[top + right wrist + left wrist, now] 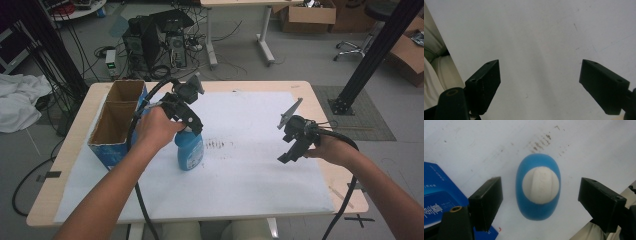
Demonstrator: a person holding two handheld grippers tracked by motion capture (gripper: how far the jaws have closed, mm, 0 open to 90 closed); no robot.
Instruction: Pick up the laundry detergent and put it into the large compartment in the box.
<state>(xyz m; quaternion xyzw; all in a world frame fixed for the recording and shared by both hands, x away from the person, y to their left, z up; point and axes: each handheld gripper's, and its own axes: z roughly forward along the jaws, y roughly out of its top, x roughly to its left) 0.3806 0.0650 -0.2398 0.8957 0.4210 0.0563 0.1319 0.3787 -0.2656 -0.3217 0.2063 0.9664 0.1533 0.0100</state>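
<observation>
L gripper jaws apart above capped blue bottle; R gripper jaws apart; box empty.

In the high view we lose the cap and shoulders of the blue bottle behind the left tool and the hand at its ten o'clock, so whether anything touches the cap we cannot tell there. In the left gripper view we see the blue box cut off by the edge at eight o'clock, its white print too blurred to read. In the right gripper view the pale cloth at nine o'clock runs off the edge, and we cannot tell what it is.
</observation>
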